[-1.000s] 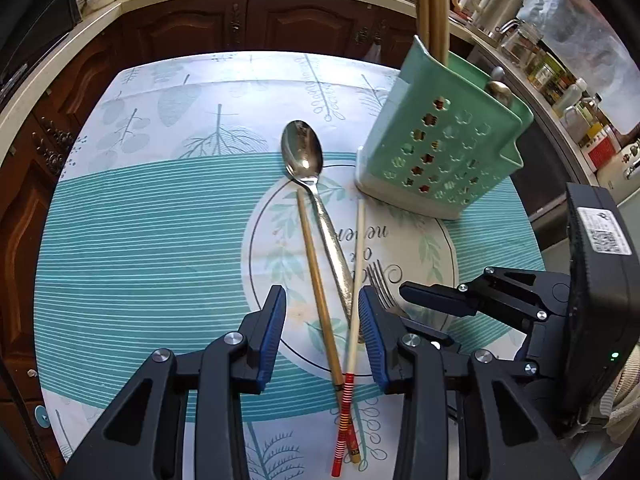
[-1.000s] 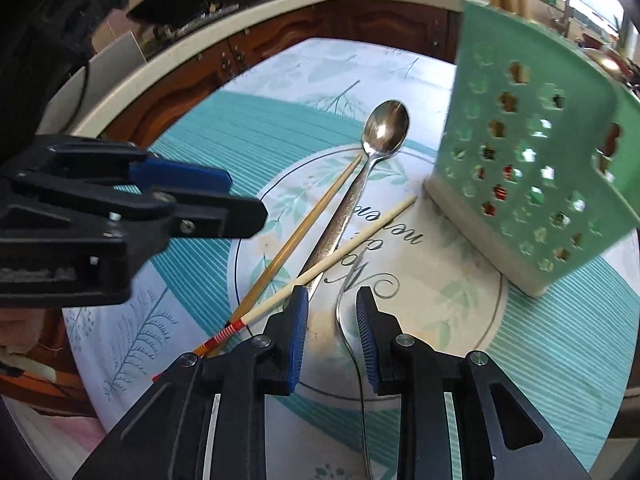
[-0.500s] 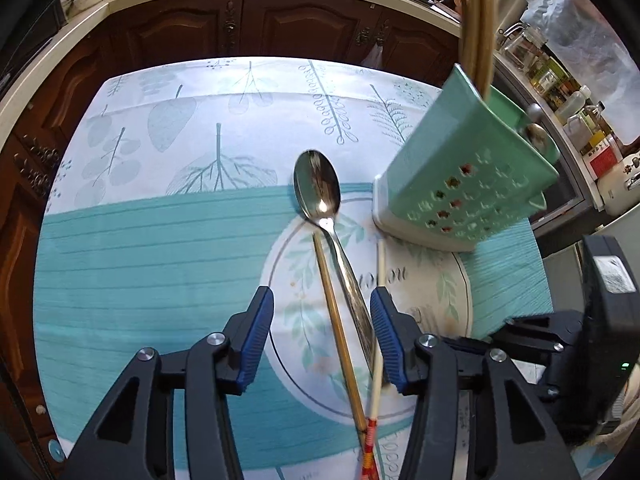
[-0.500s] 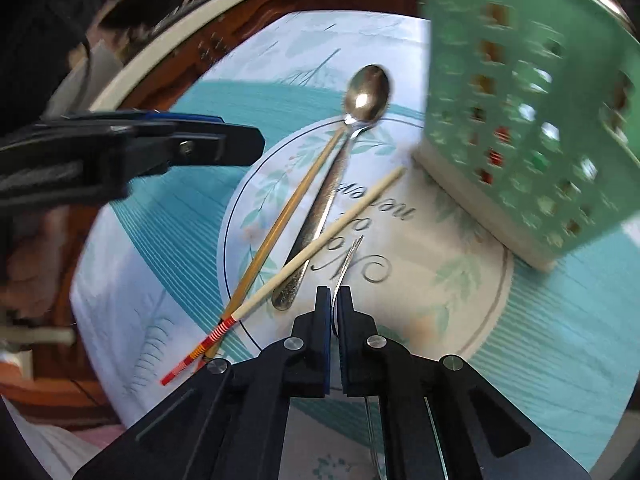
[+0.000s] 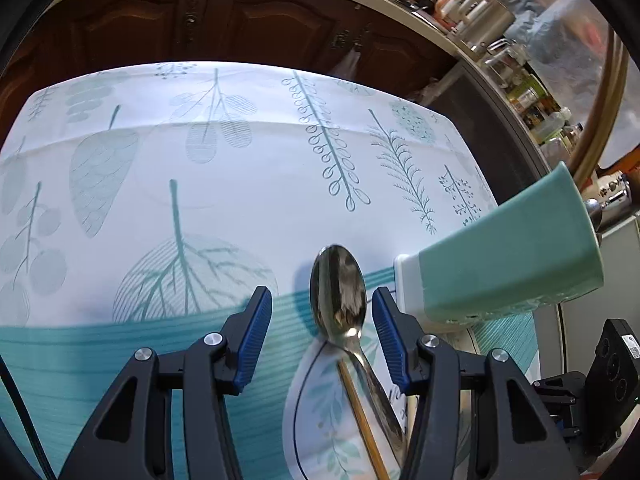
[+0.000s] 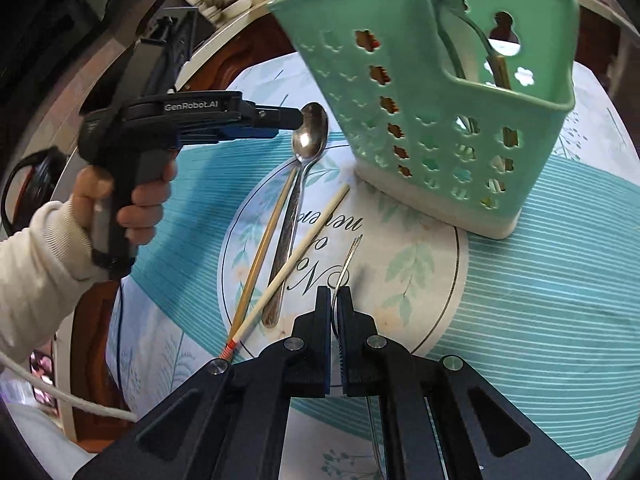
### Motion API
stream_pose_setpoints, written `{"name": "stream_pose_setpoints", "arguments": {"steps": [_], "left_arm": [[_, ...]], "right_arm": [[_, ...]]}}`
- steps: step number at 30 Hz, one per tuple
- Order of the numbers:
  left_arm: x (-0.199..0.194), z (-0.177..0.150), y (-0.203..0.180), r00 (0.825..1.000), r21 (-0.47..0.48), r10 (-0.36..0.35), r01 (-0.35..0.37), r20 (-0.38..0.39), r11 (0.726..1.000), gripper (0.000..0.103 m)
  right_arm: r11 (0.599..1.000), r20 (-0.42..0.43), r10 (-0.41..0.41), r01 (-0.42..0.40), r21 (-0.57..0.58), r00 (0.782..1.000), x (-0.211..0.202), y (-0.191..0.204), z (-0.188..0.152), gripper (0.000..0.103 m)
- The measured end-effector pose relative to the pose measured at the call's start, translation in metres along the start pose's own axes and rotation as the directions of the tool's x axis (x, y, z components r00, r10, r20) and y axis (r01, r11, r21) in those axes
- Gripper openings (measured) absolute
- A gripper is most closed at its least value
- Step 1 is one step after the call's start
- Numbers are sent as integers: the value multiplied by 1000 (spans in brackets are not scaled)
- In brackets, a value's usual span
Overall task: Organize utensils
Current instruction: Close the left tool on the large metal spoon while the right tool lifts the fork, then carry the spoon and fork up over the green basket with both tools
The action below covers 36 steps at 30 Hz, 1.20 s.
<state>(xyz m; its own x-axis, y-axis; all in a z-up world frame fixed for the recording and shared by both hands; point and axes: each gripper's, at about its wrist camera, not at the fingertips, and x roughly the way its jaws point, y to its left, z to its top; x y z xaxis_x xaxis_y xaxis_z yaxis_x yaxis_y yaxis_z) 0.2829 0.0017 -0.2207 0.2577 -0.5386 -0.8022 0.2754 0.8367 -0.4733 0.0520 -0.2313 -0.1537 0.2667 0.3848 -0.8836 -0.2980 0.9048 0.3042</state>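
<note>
The fork (image 6: 347,270) lay on the patterned cloth (image 6: 540,300) of the counter, its neck pinched between the closed jaws of the right hand-held gripper (image 6: 334,320). Beside it lay a spoon (image 5: 339,292), whose bowl sat between the parted, non-touching jaws of the left hand-held gripper (image 5: 322,336). Two chopsticks (image 6: 296,256) flanked the spoon, near the green utensil basket (image 6: 440,100).
</note>
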Motion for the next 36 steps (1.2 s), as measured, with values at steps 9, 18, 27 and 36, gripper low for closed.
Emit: {"name": "stream_pose_setpoints", "arguments": {"steps": [9,18,27,36], "left_arm": [[24,16,-7,989,152,-143,146,-28,978,37],[33,14,4,977,187,-214,211,-3,959,11],[7,8,-10,991,174,-90,71,103,982,6],[-69,-9,-55,927,155,184,-244,327,957,5]], "right_arm": [[998,16,-9,8,69,1000,7,-9,4,3],[991,27,-7,3,131,1000,8,-25,2,3],[993,55,-13,7,118,998,-5,-25,6,3],[999,181,-37,36,12,983,-42,-5,15,3]]}}
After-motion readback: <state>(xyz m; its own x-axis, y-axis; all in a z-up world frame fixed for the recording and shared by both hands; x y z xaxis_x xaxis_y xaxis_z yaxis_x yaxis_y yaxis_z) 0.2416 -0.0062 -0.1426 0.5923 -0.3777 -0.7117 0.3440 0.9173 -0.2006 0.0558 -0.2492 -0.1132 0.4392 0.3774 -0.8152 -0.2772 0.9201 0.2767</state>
